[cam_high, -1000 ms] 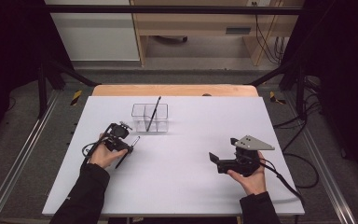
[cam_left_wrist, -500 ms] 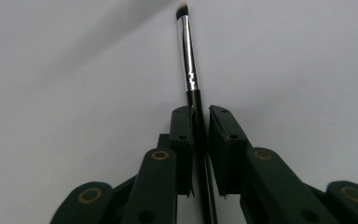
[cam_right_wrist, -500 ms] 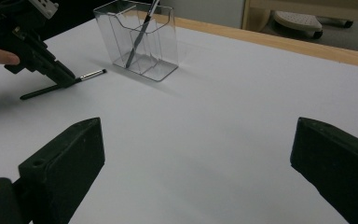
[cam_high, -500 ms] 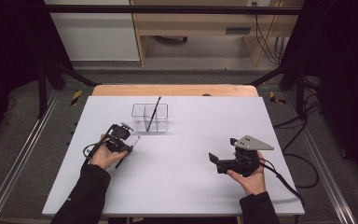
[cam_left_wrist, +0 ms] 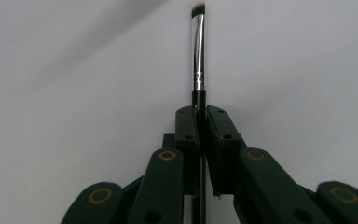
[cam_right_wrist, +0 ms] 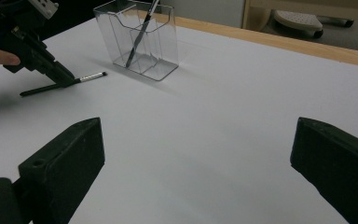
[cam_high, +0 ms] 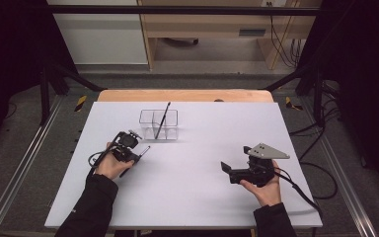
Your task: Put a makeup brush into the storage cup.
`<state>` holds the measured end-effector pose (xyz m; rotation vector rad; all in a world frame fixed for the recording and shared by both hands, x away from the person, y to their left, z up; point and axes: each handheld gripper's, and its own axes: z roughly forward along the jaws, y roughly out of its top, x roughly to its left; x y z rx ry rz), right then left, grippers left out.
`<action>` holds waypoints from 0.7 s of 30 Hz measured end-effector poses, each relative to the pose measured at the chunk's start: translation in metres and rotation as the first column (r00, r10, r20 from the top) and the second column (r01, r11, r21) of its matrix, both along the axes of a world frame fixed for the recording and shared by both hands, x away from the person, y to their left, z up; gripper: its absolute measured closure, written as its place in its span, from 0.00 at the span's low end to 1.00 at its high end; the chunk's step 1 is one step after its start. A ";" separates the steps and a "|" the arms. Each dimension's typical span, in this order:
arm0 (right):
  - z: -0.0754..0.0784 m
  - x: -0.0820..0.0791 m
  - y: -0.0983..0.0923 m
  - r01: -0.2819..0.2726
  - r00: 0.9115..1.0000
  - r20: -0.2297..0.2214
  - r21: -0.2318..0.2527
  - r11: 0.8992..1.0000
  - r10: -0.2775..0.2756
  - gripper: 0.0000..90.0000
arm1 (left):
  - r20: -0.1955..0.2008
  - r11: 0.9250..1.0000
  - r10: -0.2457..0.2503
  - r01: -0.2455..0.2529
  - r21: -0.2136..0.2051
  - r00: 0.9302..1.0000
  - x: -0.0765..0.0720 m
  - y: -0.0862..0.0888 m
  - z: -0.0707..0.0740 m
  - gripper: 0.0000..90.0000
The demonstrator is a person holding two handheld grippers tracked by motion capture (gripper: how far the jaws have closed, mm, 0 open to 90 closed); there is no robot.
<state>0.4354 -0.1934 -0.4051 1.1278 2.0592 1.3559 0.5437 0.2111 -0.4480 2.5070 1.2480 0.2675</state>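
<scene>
A thin black makeup brush with a silver ferrule lies flat on the white table. My left gripper is shut on its handle; its jaws have just been closing, and the pads press the brush from both sides. In the high view the left gripper sits left of centre, with the brush's tip pointing toward the clear holder. A second brush stands tilted in that holder. My right gripper rests at the right, open, with nothing between its jaws.
The right gripper view shows the clear holder ahead at upper left and the left gripper on the brush beside it. A wooden strip runs along the table's far edge. Cables trail off the right side.
The left gripper's jaws have drawn together onto the brush handle. Both hands have stayed where they were.
</scene>
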 end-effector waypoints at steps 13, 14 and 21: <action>0.000 0.000 0.000 -0.001 1.000 0.002 0.001 1.000 0.001 0.04 | 0.048 0.999 -0.045 0.046 -0.001 0.998 -0.008 0.001 0.009 0.92; 0.000 0.000 0.000 0.001 1.000 0.002 0.002 1.000 -0.001 0.04 | 0.057 0.999 -0.044 0.044 -0.008 0.997 -0.009 0.001 0.011 0.92; 0.000 0.000 0.000 0.000 1.000 0.002 0.000 1.000 0.000 0.04 | 0.121 0.997 -0.042 0.049 -0.056 0.992 -0.018 0.005 0.024 0.92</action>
